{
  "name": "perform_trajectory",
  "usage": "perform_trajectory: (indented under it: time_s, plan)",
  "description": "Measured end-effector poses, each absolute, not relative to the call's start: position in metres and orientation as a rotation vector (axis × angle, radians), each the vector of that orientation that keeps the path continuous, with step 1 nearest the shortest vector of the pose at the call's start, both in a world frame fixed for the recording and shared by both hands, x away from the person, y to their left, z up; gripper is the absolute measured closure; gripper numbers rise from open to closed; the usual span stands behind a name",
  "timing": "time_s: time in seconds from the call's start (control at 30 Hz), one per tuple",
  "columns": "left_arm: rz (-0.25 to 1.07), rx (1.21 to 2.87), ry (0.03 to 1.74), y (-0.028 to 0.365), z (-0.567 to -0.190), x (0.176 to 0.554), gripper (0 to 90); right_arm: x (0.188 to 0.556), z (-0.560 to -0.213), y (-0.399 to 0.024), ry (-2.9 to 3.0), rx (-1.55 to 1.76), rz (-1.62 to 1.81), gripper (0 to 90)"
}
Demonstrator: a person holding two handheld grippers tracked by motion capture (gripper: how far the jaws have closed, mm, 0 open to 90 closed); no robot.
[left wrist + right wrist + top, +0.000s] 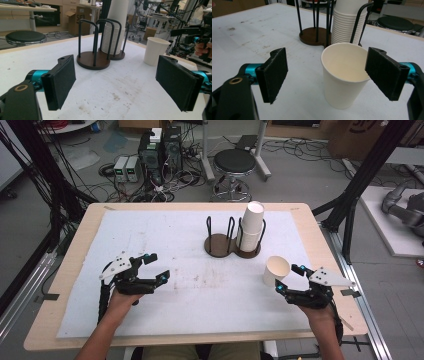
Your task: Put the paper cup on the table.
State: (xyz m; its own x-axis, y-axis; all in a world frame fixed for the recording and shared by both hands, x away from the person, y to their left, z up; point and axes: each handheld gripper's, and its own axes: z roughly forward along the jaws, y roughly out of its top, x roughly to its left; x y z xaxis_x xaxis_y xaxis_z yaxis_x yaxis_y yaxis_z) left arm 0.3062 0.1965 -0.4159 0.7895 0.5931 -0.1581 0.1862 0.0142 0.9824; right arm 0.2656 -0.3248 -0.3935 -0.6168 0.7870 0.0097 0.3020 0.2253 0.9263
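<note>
Between the wide-open, empty right gripper (327, 75) pads, the light paper cup (344, 77) stands loose; an off-centre closure could tip it.

one loose cup (276, 269), one cup stack (252, 226), one two-ring holder (222, 245).

A white mat (190, 285), stained brown near its middle, covers most of the wooden table (70, 270). On the floor beyond the far edge stands a black round stool (234, 162), and to its left sit dark electronic boxes (160, 150) amid tangled cables (165, 192), with two small white units (126, 168) further left. Black frame posts (367, 170) rise at the right, beside a white platform (395, 220) bearing a grey robot arm (405, 207).
</note>
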Motion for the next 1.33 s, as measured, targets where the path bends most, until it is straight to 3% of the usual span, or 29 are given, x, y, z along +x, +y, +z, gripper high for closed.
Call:
perform_trajectory:
  time_s: [1.33]
  plan:
    - [0.371,1.544,0.635,0.201,-0.414,0.299,16.3,0.26,-0.391,-0.316,2.048,0.956,1.358,18.8]
